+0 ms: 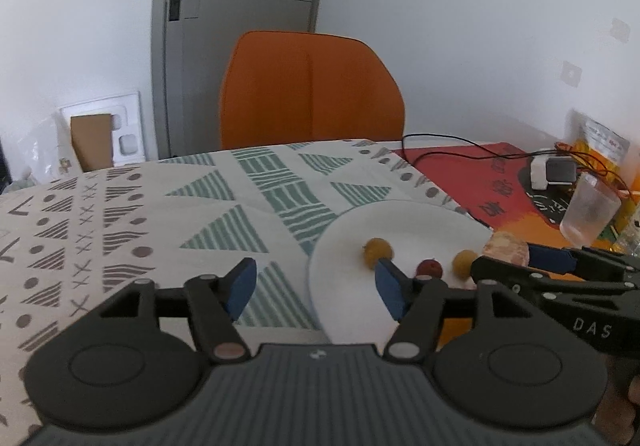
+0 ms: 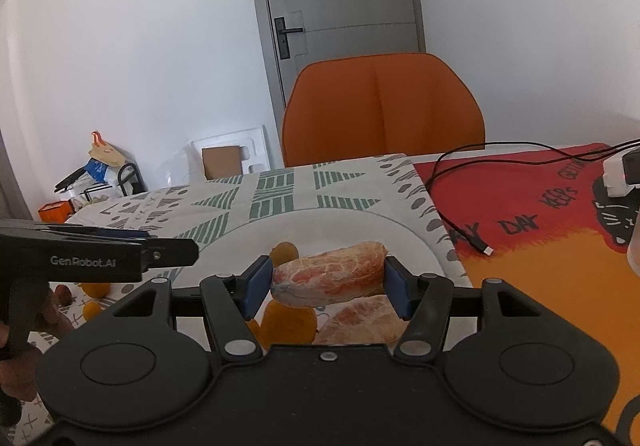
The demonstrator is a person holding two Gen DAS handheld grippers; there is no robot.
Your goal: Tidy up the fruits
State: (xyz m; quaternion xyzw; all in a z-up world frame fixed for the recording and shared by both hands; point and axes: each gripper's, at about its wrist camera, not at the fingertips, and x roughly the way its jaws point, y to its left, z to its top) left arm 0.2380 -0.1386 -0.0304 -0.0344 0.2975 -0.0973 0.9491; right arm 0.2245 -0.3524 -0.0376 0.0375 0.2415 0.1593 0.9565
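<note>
Right wrist view first, and closest to us the right gripper [image 2: 328,282] is pinching a peeled pomelo segment [image 2: 330,278], blue pads pressed on its two ends, the piece lying crosswise and carried above the white plate [image 2: 404,242]. Just below it we see a second pomelo piece [image 2: 368,320] and an orange fruit [image 2: 288,322] lying under the gripper, with another orange fruit [image 2: 285,251] just behind on the plate. Our judgement: the step in hand is setting this segment down among the fruit, so we want to lower it level over a bare patch of plate, well apart from the round pieces, and only then ease the pads off, because a soft membrane like this could tear or stick if we squeeze harder or drop it. Over on the left wrist view, the left gripper [image 1: 316,290] stands spread with nothing between its pads, sitting at the near rim of the plate. Beyond it lie two small yellow fruits [image 1: 377,250] [image 1: 464,263] and a dark red fruit [image 1: 430,269], all loose and likely to roll if nudged. We'd keep the left tool clear of them. Farther out runs the patterned tablecloth [image 1: 160,214], a clear plastic cup [image 1: 588,212] on the red mat [image 1: 472,174], then the orange chair [image 1: 312,90].
</note>
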